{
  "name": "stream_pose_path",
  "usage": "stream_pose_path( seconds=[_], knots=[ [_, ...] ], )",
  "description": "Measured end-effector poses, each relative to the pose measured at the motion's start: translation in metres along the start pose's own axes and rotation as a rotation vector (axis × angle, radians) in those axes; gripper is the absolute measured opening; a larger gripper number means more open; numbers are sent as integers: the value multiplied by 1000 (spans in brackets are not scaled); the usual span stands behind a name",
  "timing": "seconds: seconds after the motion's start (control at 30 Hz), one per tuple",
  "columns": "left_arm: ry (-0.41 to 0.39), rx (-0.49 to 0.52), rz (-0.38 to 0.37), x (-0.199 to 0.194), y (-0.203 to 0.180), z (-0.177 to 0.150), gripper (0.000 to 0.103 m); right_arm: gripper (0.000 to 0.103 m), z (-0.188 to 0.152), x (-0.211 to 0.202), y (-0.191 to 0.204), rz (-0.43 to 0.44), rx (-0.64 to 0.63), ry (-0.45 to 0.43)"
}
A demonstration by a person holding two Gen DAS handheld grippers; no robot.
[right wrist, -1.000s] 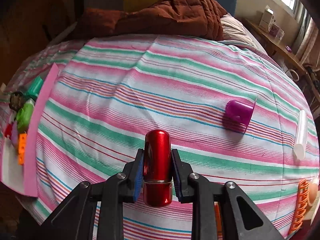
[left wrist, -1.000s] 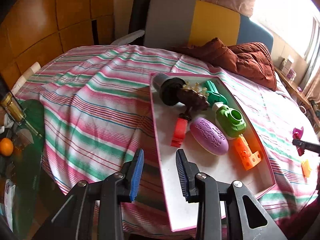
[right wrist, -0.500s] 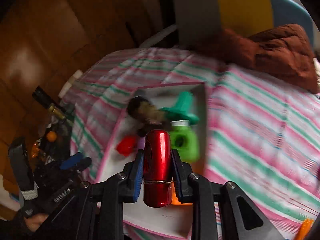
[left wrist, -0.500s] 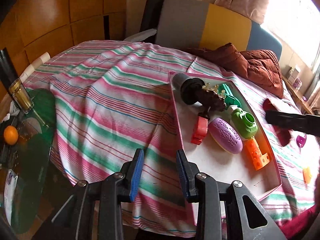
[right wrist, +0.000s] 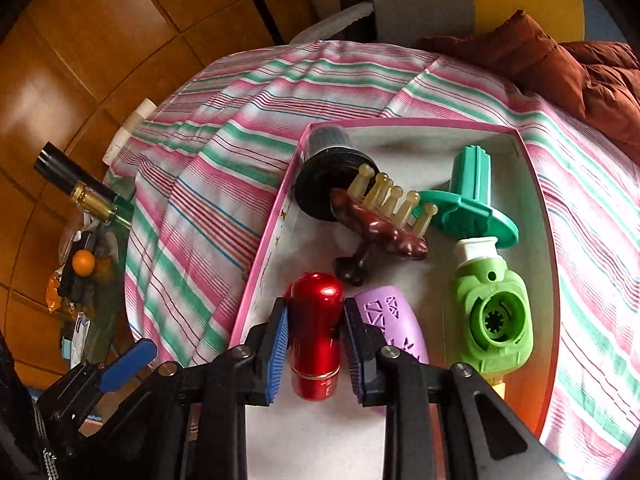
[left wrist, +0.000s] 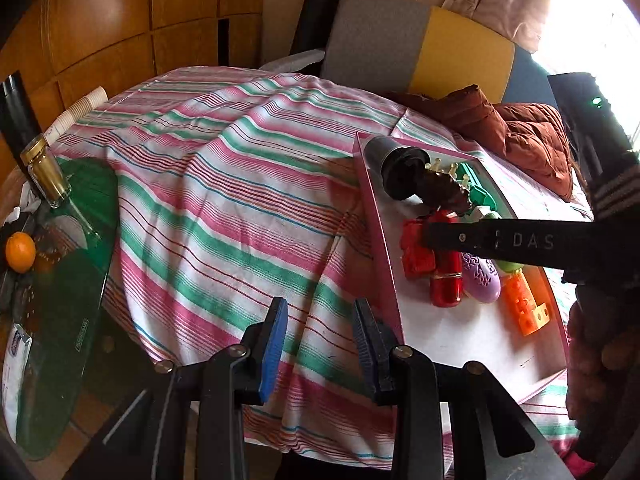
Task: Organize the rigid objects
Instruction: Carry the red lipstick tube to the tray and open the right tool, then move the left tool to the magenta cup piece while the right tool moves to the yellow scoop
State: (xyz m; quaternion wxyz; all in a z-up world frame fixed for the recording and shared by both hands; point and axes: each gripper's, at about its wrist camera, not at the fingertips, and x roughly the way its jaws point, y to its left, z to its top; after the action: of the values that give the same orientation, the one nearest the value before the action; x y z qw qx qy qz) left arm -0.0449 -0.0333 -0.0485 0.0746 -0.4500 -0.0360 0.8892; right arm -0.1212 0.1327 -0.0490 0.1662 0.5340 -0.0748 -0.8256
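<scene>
My right gripper (right wrist: 316,344) is shut on a shiny red cylinder (right wrist: 316,332) and holds it inside the pink-rimmed white tray (right wrist: 260,256), between the tray's left wall and a purple oval piece (right wrist: 394,320). The cylinder also shows in the left wrist view (left wrist: 446,276), beside a red block (left wrist: 416,252). The tray (left wrist: 374,216) also holds a black cup (right wrist: 324,176), a brown massager (right wrist: 380,228), a teal piece (right wrist: 468,200), a green piece (right wrist: 496,320) and an orange block (left wrist: 524,308). My left gripper (left wrist: 320,344) is open and empty over the striped cloth, left of the tray.
The tray sits on a round table under a striped cloth (left wrist: 208,200). A brown jacket (left wrist: 520,136) lies at the back right before a grey and yellow chair (left wrist: 400,40). A green glass side table (left wrist: 60,280) at left carries a bottle (left wrist: 44,176) and an orange (left wrist: 20,252).
My right gripper swung from the right side of the table to the tray and came down into it, still holding the red cylinder. My left gripper drew back to the left, off the tray's edge.
</scene>
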Motion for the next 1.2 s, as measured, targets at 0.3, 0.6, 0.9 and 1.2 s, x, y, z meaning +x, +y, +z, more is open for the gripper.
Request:
stream_pose_path(
  seconds=[0.3,0.6,0.9,1.2],
  knots=[
    [-12,9,5,-4,-2,0,34,26,-5,-11,2,-15,-19,-36],
    [-34,46,7,-12,-11,1,34,26,-16,-42,-1,-72,-60,-122],
    [-37,85,-7,-17,-27,-1,34,30,-35,-73,-17,-131,-74,-177],
    [-34,134,-30,-20,-47,-4,36,31,-55,-108,-57,-202,-28,-217]
  ],
)
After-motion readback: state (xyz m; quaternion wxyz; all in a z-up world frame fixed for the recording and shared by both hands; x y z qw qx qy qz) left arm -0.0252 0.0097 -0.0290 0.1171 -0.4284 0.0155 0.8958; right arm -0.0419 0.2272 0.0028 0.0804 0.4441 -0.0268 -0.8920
